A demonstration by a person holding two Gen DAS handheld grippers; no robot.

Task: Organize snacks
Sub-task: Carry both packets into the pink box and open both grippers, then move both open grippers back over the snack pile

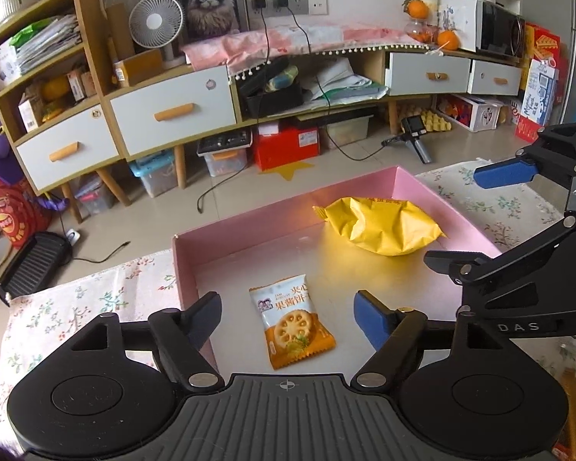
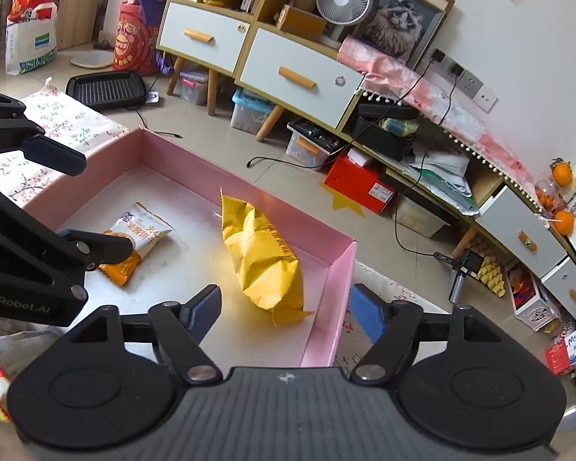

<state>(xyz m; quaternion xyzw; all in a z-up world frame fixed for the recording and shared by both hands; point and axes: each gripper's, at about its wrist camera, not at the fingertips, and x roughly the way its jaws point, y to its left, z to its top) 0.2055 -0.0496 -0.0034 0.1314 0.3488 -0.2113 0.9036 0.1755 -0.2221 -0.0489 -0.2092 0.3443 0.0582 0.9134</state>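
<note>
Left wrist view: floral tablecloth (image 1: 84, 299) under pink tray (image 1: 249, 230), tray open-topped, pale floor. Yellow bag (image 1: 380, 230) lies crumpled in tray's far right corner. Biscuit packet (image 1: 292, 322) lies flat on tray floor nearer camera, well apart from yellow bag. Left gripper (image 1: 288, 317) spread wide, packet between fingers, pads clear of it. Right wrist view: right gripper (image 2: 284, 309) spread above yellow bag's near end, one finger outside tray wall, nothing pinched.
</note>
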